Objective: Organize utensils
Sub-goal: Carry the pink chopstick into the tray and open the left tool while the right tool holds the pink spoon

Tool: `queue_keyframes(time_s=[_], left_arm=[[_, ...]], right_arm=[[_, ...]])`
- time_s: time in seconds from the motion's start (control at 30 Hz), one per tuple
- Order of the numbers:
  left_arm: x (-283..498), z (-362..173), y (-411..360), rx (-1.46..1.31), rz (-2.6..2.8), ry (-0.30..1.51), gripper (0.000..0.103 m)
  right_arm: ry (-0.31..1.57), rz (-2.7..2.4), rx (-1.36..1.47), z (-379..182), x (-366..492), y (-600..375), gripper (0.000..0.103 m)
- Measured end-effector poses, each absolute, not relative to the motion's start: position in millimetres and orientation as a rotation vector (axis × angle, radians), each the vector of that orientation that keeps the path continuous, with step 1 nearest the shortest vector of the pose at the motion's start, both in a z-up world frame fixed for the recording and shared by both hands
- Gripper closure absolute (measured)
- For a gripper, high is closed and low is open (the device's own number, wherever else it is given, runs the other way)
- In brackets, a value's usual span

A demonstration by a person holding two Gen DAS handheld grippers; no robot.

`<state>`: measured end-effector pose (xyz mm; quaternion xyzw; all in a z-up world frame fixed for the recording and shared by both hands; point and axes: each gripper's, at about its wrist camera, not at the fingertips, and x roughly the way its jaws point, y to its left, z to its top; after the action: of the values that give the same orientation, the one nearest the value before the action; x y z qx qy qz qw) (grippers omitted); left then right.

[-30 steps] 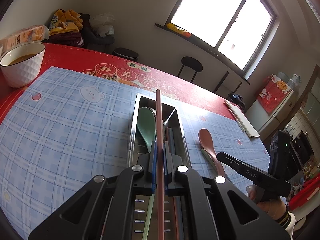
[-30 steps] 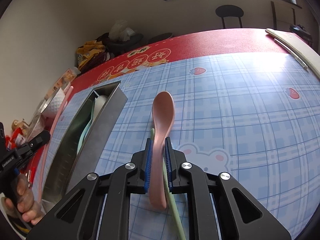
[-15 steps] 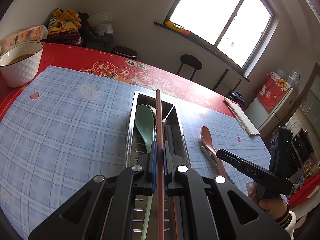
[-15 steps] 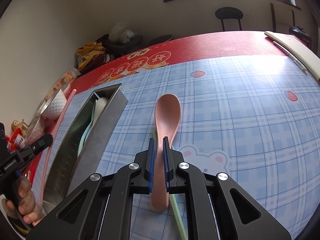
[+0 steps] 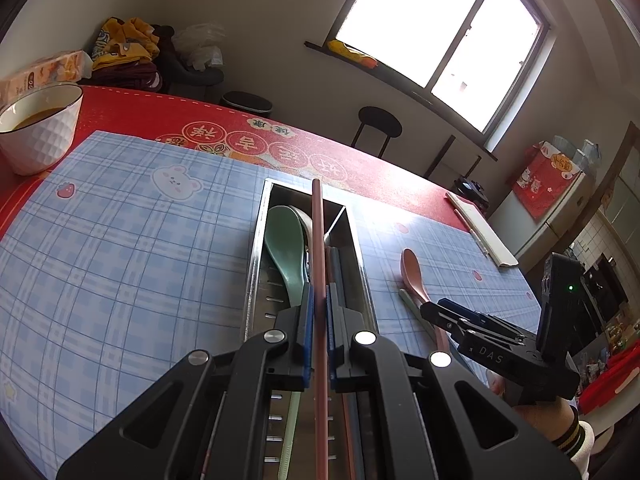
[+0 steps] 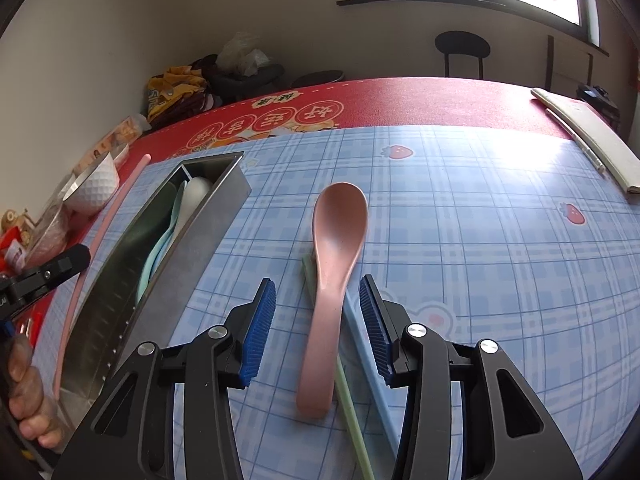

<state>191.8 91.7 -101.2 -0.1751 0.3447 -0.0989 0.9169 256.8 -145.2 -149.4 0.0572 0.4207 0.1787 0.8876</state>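
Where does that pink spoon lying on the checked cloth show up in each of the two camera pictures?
Left wrist view: the pink spoon lies right of centre, beyond the right gripper.
Right wrist view: the pink spoon fills the centre, between the opening jaws, untouched.
Shared landmark: the metal tray stands to the spoon's left in both.

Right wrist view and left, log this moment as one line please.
left gripper: shut on pink chopstick over metal tray | right gripper: opening, pink spoon between jaws, on mat
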Motion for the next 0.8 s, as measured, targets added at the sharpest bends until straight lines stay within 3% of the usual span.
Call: queue_keyframes(time_s=[0.23,0.5,0.57,0.8], left_arm=[[194,-103,90,-0.357,-0.206,0.718,0.097],[195,-105,88,-0.354,-0.213,0.720,0.097],[196,-106,87,-0.354,-0.213,0.722,0.097],[195,-106,88,-0.358,-0.216,0.719,0.097]], right_arm=[[0.889,0.346,0.093,-153,259,-142,0.080],[0.879,0.290,-0.047,-152,257,-124,0.080],[0.873,0.281,-0.075,-152,256,-121,0.087],[0.814,0.326,0.050,-143,252,-140,0.088]])
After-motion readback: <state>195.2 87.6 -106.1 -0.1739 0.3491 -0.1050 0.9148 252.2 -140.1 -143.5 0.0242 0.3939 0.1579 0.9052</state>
